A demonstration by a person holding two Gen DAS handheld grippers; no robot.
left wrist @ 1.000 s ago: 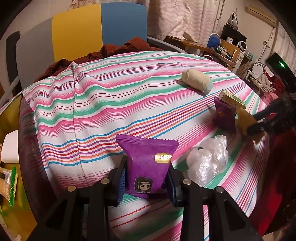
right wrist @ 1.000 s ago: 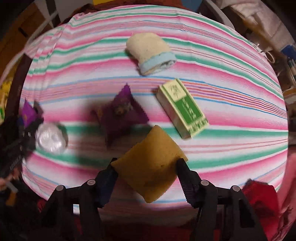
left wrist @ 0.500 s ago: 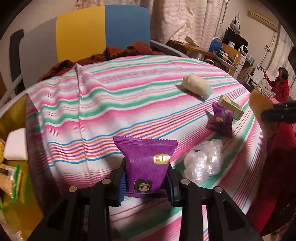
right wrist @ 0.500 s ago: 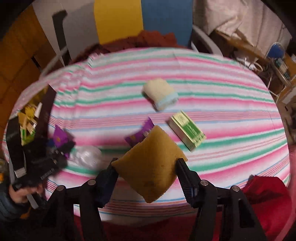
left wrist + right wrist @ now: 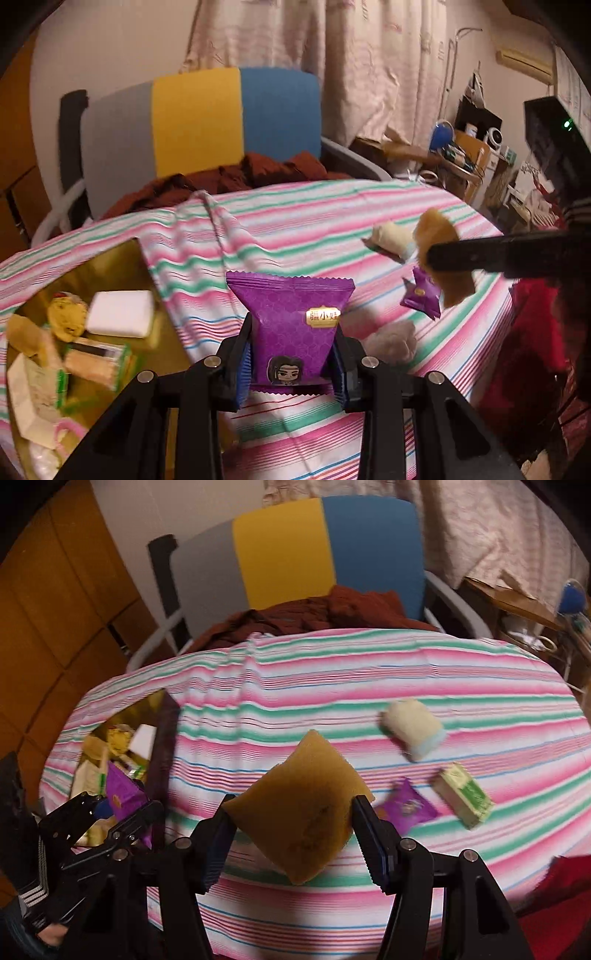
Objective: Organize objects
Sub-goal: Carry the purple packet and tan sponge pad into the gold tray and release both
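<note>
— Two grippers, both loaded? What has the left gripper (image 5: 291, 363) got?

— A purple snack packet (image 5: 291, 325), upright, its jaws clenched on the lower half. It hangs above the striped bench (image 5: 295, 229), just right of the gold-lined box (image 5: 146, 266).

— And the right gripper (image 5: 290, 840)?

— Its jaws grasp a yellow sponge (image 5: 299, 812), tilted corner-up, held over the near part of the bench.

— What sits in the box?

— A white block (image 5: 120, 314), a yellowish lump (image 5: 66, 314) and some green-and-white wrappers (image 5: 92, 363); the rest is blurred.

— What lies loose on the cloth?

— From the right wrist view: a second purple packet (image 5: 406, 806) just beside a green-and-cream carton (image 5: 463, 794), and a rolled cream cloth with a blue edge (image 5: 412, 727) farther back. A crumpled clear plastic wad (image 5: 391, 339) lies near the left gripper.

— Behind the bench?

— A chair with grey, yellow and blue panels (image 5: 295, 550), brown fabric (image 5: 321, 611) heaped on it.
</note>
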